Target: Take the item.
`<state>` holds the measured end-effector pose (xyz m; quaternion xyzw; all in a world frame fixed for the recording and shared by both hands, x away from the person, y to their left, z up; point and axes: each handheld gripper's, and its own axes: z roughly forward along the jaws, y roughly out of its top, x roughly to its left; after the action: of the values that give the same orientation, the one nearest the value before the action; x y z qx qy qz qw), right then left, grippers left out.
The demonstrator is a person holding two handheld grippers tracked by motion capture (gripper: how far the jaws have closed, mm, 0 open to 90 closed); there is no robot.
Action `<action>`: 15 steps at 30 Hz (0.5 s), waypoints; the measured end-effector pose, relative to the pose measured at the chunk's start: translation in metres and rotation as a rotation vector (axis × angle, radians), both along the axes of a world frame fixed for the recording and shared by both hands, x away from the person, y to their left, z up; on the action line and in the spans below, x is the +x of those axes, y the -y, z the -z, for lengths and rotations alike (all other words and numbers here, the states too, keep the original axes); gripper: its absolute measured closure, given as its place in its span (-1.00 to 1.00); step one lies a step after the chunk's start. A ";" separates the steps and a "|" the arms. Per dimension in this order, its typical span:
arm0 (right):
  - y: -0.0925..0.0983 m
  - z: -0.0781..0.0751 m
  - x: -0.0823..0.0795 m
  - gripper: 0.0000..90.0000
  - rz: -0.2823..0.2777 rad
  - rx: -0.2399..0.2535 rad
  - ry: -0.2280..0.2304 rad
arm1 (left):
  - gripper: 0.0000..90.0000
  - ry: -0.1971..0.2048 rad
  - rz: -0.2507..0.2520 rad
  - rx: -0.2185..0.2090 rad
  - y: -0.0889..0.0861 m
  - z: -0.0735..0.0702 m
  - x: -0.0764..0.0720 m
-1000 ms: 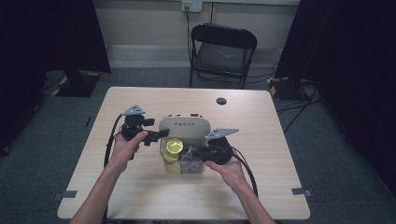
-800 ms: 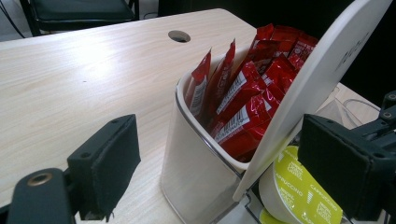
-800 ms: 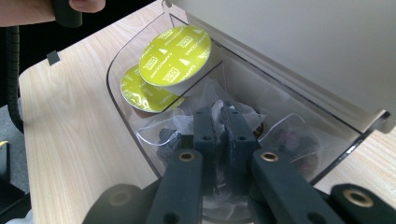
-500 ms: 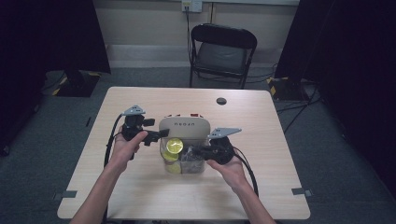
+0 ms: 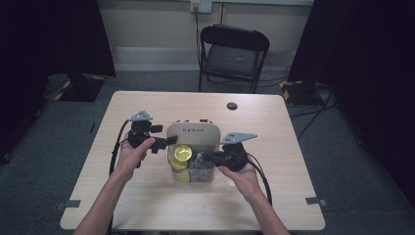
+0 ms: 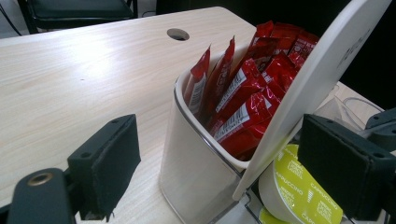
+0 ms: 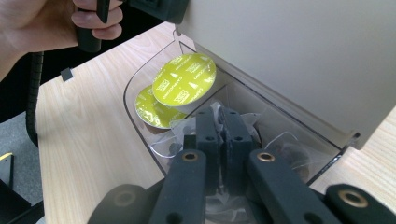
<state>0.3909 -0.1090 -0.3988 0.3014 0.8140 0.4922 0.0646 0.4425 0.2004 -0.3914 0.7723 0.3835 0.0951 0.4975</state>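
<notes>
I am working at a lidded organiser sitting mid-worktop (image 5: 161, 205), just ahead of both hands. My left tongs (image 5: 169, 142) are standing released and wide, and one pad is propping up the white lid (image 5: 192, 132), which is tilting open. The red sachets (image 6: 247, 88) are standing upright in their white tub (image 6: 196, 168) behind it.

My right tongs (image 7: 222, 135) are clenched, pads together, and are dipping into the clear front tray (image 7: 135, 126) among crinkled clear wrappers (image 7: 173, 140). I cannot tell whether a fold of film is actually being pinched between the pads.

The relation I am watching is this: from the tips of the right tongs, the yellow-green cappuccino capsule (image 7: 184, 81) is lying at about eleven o'clock in the right gripper view, close but not touching. In the high view it is at about nine o'clock. A second capsule (image 7: 156, 109) is sitting just beyond it, partly under it.

The top capsule is a flat disc with no real long axis. It is leaning on its edge with the foil face pointing up and back toward my right hand. Both tongs are near it, but the left is busy with the lid, so I am judging the right to be the one for it. It would need to open and shift toward ten o'clock to straddle the rim.
</notes>
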 end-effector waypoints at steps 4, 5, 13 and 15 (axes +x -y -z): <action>0.001 -0.002 0.000 0.96 0.004 0.005 0.005 | -0.72 0.000 0.002 0.003 0.000 0.000 0.000; 0.002 -0.003 0.000 0.96 0.004 0.008 0.005 | -0.72 0.000 0.003 0.003 0.000 0.000 0.000; 0.004 -0.006 -0.002 1.00 0.003 0.017 0.012 | -0.72 -0.001 0.002 0.003 0.000 0.000 0.000; 0.005 -0.007 -0.002 1.00 0.004 0.018 0.014 | -0.72 -0.001 0.002 0.003 0.000 0.000 0.000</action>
<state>0.3891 -0.1139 -0.3919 0.3000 0.8085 0.5016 0.0685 0.4426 0.2005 -0.3915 0.7733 0.3829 0.0948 0.4964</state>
